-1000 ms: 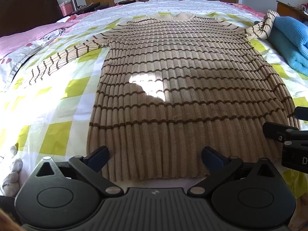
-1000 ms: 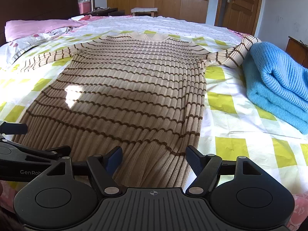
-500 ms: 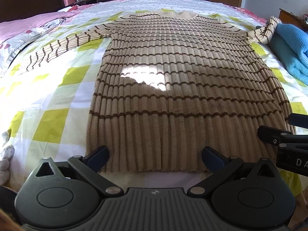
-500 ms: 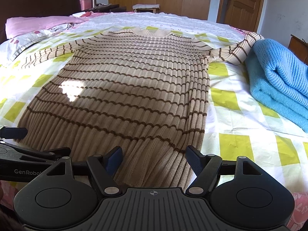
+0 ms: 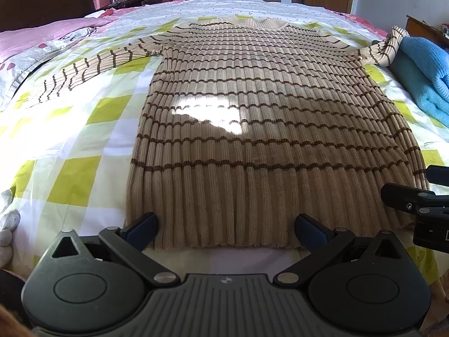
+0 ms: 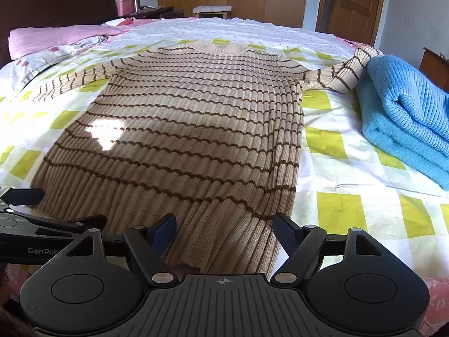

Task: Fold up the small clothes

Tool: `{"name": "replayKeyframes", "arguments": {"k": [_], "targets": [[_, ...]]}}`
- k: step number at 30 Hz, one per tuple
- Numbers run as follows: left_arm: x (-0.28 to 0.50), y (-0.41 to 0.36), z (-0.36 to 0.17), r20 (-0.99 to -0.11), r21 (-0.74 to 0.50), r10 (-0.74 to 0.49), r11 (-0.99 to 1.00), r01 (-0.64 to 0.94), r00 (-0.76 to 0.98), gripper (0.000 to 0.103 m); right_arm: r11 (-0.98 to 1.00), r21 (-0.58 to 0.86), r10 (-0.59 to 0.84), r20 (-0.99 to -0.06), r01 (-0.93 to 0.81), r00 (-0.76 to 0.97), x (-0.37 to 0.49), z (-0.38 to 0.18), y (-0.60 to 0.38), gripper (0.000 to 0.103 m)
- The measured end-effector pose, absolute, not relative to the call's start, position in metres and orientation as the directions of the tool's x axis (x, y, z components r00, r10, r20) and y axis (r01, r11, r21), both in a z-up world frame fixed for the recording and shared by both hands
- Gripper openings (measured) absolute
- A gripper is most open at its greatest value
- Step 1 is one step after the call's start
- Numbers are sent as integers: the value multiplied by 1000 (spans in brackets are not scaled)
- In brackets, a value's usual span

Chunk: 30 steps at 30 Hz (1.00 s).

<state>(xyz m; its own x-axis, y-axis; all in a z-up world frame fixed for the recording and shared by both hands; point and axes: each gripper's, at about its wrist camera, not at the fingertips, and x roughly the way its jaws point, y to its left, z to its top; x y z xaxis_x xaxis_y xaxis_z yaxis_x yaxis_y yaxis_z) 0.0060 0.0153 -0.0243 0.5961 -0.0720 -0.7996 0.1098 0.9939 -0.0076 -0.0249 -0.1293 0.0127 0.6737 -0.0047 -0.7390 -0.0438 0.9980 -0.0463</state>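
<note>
A tan ribbed sweater with brown stripes (image 5: 266,129) lies flat on the bed, hem toward me, sleeves spread to both sides. It also shows in the right wrist view (image 6: 196,140). My left gripper (image 5: 226,226) is open and empty, just above the left half of the hem. My right gripper (image 6: 224,229) is open and empty over the hem's right corner. The right gripper's side shows in the left wrist view (image 5: 415,205); the left one shows in the right wrist view (image 6: 33,224).
A folded blue knit (image 6: 407,118) lies on the right of the bed, with the sweater's right sleeve (image 6: 345,70) draped against it. A pink pillow (image 6: 56,36) lies at the far left. The sheet (image 5: 70,140) is white with yellow-green checks. Wardrobes and a door stand behind.
Both grippers have tilted up and drawn slightly back, so the sweater sits lower and fuller in view. Both stay open. The sweater has not moved.
</note>
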Motion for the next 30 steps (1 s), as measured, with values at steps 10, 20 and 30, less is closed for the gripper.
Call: {"name": "replayKeyframes", "arguments": {"k": [10,20,30], "targets": [[-2,13,-7,-788,2,-85,990,141,610,103,997,-39,18,-708,-65,706,-34,34,-126,77],[-6,3,32,-730,70,-45,988,140,682,103,996,-1,68,-663,-92,745,-36,62,-141,77],[16,-19,77,-661,94,-82,977,190,746,103,998,56,57,-606,-28,793,-28,84,-172,78]]}}
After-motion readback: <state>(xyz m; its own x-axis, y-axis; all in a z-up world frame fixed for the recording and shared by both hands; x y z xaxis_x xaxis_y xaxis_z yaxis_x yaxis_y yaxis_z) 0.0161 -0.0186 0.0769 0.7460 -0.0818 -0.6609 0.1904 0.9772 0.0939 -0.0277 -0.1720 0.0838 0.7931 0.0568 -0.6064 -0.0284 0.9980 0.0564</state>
